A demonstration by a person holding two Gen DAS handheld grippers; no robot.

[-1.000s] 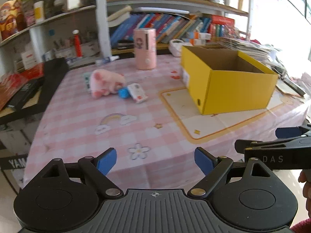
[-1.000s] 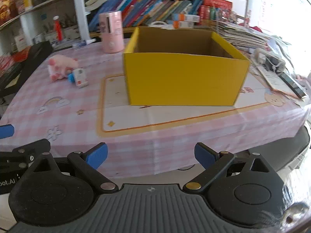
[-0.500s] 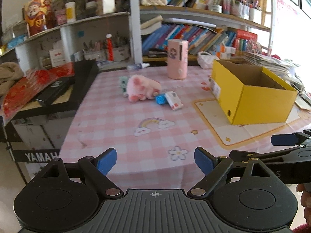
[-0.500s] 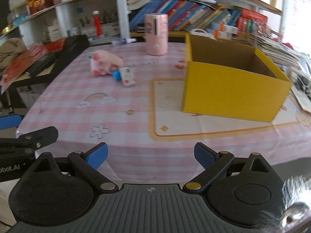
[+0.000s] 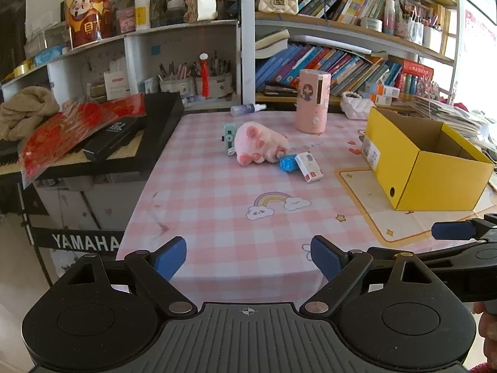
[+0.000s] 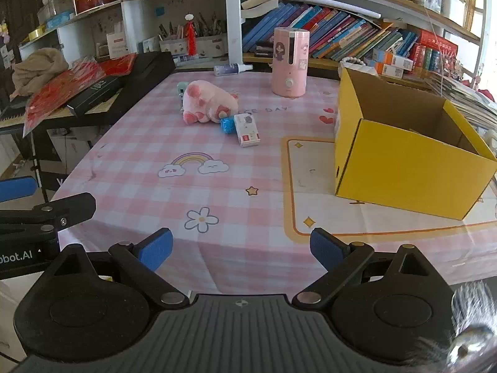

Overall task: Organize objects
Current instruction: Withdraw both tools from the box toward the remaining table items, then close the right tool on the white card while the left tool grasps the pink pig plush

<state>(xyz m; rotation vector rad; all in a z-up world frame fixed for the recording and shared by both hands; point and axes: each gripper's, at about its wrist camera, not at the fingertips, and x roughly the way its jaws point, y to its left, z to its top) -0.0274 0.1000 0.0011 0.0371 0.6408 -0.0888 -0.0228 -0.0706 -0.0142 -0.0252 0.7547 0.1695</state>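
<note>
We judged that we were at the very start of the job, with nothing picked up: the left claw [image 5: 248,256] hung spread wide and empty over the near edge of the worktop [image 5: 217,211], and the right claw [image 6: 240,248] was likewise spread and empty, just to its right. The things to be tidied lay in a cluster toward the far left of the pink checked cloth: a pink plush pig [image 5: 259,146] on its side, a small blue packet [image 5: 287,163] touching its near right end, a white carton [image 5: 309,171] just beside that, and a little teal toy [image 5: 229,135] pressed against the pig's far left side. The yellow box [image 5: 435,174] stood open on the right, well apart from them, and it looked to us the likely place for them. The next move, as we saw it, called for reaching one claw well forward to the cluster and closing on a single item, probably the carton or the packet, without dragging its neighbours. We could not see the floor of the box in either view, so we could not tell whether anything already lay inside. The teal toy was half hidden behind the pig, and the print on the carton was too small to read. The pink cylinder [image 6: 290,62] at the far edge stood upright.
</note>
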